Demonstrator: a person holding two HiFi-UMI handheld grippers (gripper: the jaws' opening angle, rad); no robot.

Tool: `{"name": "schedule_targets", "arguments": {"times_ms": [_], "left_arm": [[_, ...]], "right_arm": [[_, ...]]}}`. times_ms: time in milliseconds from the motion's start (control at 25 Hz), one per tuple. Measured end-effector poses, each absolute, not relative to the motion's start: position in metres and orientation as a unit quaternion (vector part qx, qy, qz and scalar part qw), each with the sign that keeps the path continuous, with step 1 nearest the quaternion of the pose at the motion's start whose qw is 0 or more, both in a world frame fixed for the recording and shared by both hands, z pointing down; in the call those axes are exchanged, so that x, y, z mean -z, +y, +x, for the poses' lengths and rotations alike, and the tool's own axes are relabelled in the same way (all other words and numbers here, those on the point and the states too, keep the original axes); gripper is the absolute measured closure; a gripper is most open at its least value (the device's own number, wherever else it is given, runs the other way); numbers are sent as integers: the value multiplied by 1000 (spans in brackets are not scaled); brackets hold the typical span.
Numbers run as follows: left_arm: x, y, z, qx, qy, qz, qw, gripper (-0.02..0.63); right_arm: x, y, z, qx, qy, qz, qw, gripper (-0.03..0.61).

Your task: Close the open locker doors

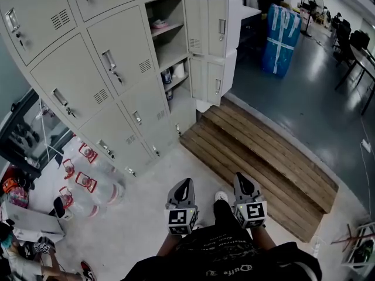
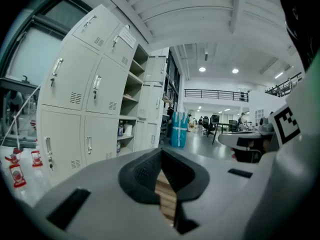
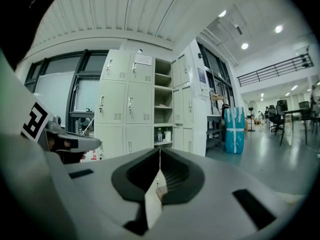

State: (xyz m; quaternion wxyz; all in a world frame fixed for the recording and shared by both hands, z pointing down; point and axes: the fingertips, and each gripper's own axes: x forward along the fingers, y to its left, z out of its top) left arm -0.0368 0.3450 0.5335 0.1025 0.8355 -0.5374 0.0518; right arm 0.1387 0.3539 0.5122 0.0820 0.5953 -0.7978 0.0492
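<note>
A beige locker bank (image 1: 99,81) fills the upper left of the head view. Its right-hand column (image 1: 167,37) stands open, with shelves holding small items. An upper door (image 1: 214,23) and a lower door (image 1: 213,78) are swung out to the right of it. Both grippers are low in that view, well short of the lockers: the left gripper (image 1: 183,187) and the right gripper (image 1: 243,182) are each shut and hold nothing. In the left gripper view the left gripper (image 2: 161,151) points toward the open column (image 2: 129,109). The right gripper (image 3: 159,151) faces the open shelves (image 3: 162,111).
A wooden pallet (image 1: 258,157) lies on the floor between me and the open doors. Large water bottles (image 1: 88,183) lie at the foot of the lockers on the left. A blue wrapped stack (image 1: 281,34) stands beyond, and desks and chairs (image 1: 351,45) are at far right.
</note>
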Motion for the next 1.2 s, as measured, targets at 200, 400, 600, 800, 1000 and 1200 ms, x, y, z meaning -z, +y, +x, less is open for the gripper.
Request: {"name": "schedule_targets", "arguments": {"times_ms": [200, 400, 600, 800, 1000, 1200], "left_arm": [[-533, 308, -52, -42, -569, 814, 106, 606], [-534, 263, -43, -44, -585, 803, 102, 606], [-522, 202, -17, -45, -586, 805, 76, 606], [-494, 142, 14, -17, -593, 802, 75, 606], [-492, 99, 41, -10, -599, 795, 94, 606], [-491, 63, 62, -11, -613, 784, 98, 606]], "right_arm": [[-516, 308, 144, -41, -804, 588, 72, 572], [-511, 241, 153, -40, -816, 572, 66, 572], [-504, 169, 165, -34, -832, 550, 67, 572], [-495, 106, 190, -34, -838, 540, 65, 572], [-490, 58, 218, -66, -845, 529, 36, 572], [-484, 14, 236, -79, -857, 508, 41, 572]]}}
